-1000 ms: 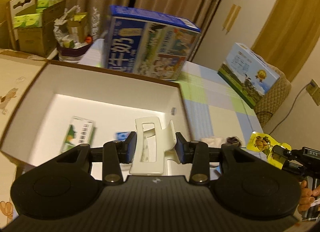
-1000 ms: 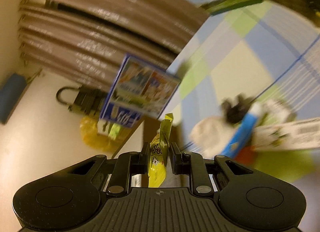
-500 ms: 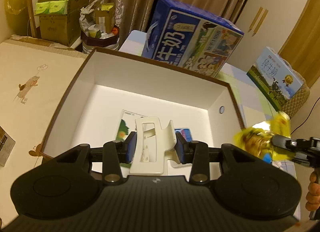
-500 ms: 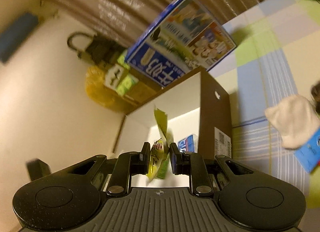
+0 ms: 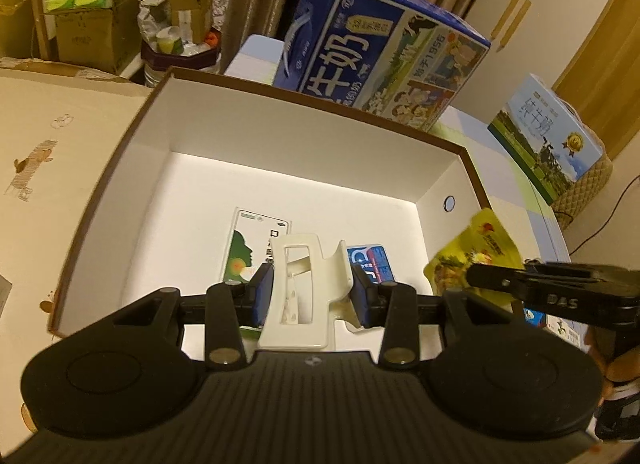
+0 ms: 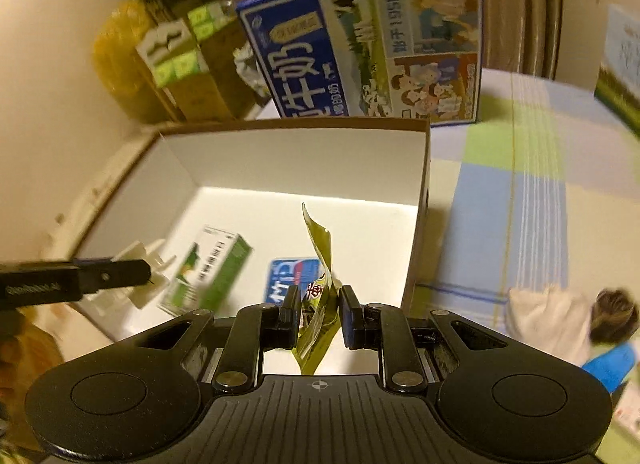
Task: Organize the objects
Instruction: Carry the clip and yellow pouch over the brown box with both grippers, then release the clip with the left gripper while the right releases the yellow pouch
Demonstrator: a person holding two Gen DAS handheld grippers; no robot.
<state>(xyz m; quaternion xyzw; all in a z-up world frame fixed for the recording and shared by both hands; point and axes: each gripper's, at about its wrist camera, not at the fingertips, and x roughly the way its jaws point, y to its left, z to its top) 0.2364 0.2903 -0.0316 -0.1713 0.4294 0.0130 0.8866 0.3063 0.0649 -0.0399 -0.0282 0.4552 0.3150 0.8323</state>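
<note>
White-walled, brown-rimmed box (image 5: 120,168) fills the left wrist view; on its floor lie a green-and-white carton (image 5: 250,248) and a blue packet (image 5: 370,260). The left gripper (image 5: 312,296) clamps a cream plastic clip (image 5: 298,296). At 3 o'clock hangs a yellow pouch (image 5: 476,252).

In the right wrist view, the right gripper (image 6: 319,312) pinches that pouch (image 6: 320,264) over the box (image 6: 420,200). At 12 o'clock stands a blue milk case (image 6: 360,44) on checked cloth (image 6: 520,192).

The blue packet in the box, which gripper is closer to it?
Right. The right gripper with its yellow bag hangs directly over the blue packet; the left gripper is beside it.
</note>
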